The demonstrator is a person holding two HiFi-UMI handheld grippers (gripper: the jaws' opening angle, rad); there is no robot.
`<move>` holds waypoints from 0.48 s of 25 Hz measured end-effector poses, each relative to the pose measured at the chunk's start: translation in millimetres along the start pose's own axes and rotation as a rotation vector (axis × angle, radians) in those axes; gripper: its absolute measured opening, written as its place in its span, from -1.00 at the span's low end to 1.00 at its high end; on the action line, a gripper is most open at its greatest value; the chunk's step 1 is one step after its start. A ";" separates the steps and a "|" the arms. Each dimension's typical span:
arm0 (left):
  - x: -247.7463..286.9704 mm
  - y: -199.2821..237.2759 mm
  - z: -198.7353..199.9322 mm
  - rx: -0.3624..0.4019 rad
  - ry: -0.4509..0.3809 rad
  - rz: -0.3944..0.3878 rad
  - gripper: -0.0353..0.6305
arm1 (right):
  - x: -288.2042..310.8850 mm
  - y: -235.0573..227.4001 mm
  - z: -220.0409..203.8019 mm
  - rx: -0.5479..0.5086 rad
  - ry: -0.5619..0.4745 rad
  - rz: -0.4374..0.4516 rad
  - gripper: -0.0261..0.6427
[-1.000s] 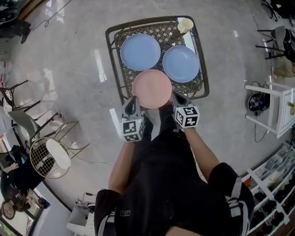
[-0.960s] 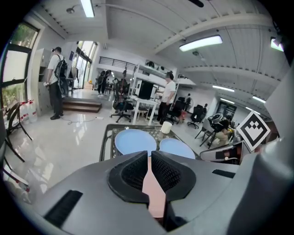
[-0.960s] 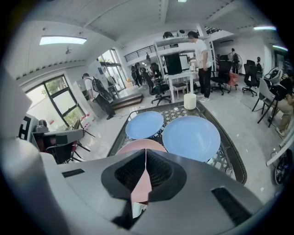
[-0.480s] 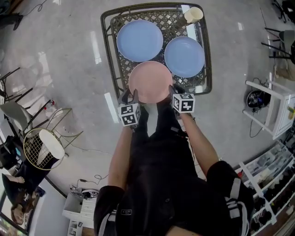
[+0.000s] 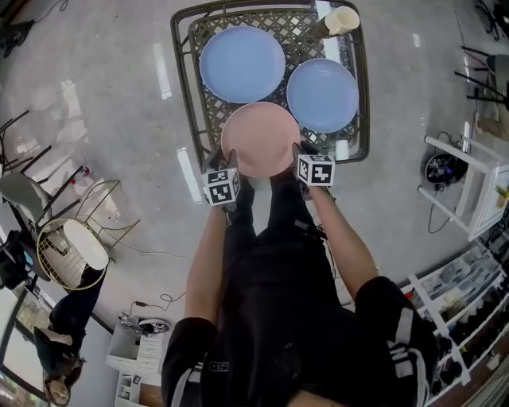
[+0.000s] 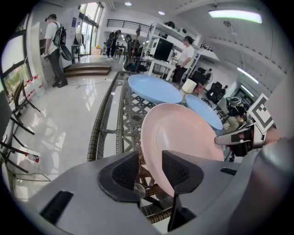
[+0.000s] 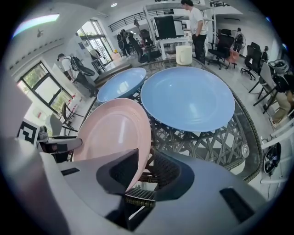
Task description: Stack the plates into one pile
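Observation:
A pink plate [image 5: 261,139] lies at the near edge of the lattice table [image 5: 181,87]. Behind it are two blue plates, one on the left [image 5: 242,63] and one on the right [image 5: 322,94]. My left gripper [image 5: 216,161] is at the pink plate's near-left rim. In the left gripper view its jaws [image 6: 150,167] are opening, and the pink plate [image 6: 183,142] has its rim just by the right-hand pad, unpressed. My right gripper [image 5: 301,151] is at the near-right rim. Its jaws [image 7: 146,167] stand apart with the pink plate's [image 7: 112,133] rim between them, a sliver of gap showing.
A cream cup [image 5: 340,19] stands at the table's far right corner. On the floor are a round wire stool [image 5: 71,250] to the left and a white shelf unit [image 5: 477,187] to the right. People stand in the background of both gripper views.
Both grippers have moved forward to either side of the pink plate's near rim. The table has shifted up in the head view. The plates have not moved.

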State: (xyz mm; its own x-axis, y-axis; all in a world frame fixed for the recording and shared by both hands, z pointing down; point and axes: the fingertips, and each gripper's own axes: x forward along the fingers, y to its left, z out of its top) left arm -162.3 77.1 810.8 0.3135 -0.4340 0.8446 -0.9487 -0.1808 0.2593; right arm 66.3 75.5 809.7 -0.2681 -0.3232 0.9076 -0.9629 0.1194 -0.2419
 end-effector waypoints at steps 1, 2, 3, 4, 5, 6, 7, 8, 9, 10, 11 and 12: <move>2.6 1.0 -1.8 0.001 0.008 0.003 -0.39 | 2.3 -0.2 -0.5 0.002 0.001 0.000 -0.65; 4.6 2.7 -3.0 0.004 0.014 0.011 -0.39 | 4.2 -0.3 -0.7 0.003 0.001 0.000 -0.65; 6.1 4.7 -3.6 0.006 0.017 0.021 -0.42 | 5.7 -0.5 -0.6 0.002 0.001 -0.002 -0.68; 7.0 6.4 -3.6 0.008 0.018 0.030 -0.53 | 6.8 -0.6 -0.3 0.002 0.001 -0.004 -0.74; 7.6 7.4 -3.3 0.009 0.016 0.037 -0.65 | 7.5 -0.7 0.2 0.003 0.001 -0.005 -0.78; 7.8 7.7 -2.8 0.007 0.015 0.041 -0.68 | 7.7 -0.6 0.9 0.005 0.001 -0.004 -0.79; 7.5 7.6 -2.6 0.004 0.015 0.043 -0.68 | 7.2 -0.6 1.3 0.006 0.003 -0.002 -0.80; 6.7 7.3 -2.8 -0.003 0.015 0.044 -0.69 | 6.0 -0.3 1.5 0.007 0.006 0.001 -0.80; 5.2 6.8 -3.1 -0.010 0.014 0.045 -0.69 | 4.1 0.2 1.5 0.009 0.009 0.007 -0.80; 2.8 6.4 -3.4 -0.018 0.013 0.047 -0.70 | 2.0 1.2 1.5 0.012 0.011 0.016 -0.80; -0.2 5.9 -3.6 -0.025 0.013 0.050 -0.70 | 0.1 2.4 1.3 0.014 0.015 0.028 -0.80; -3.7 5.4 -3.9 -0.033 0.013 0.053 -0.70 | -1.4 3.6 1.1 0.012 0.020 0.040 -0.80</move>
State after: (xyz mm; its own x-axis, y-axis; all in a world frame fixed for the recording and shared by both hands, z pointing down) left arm -168.8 81.2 810.9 0.2624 -0.4310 0.8634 -0.9649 -0.1285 0.2292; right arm 63.2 75.3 807.1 -0.3056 -0.2997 0.9038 -0.9518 0.1207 -0.2818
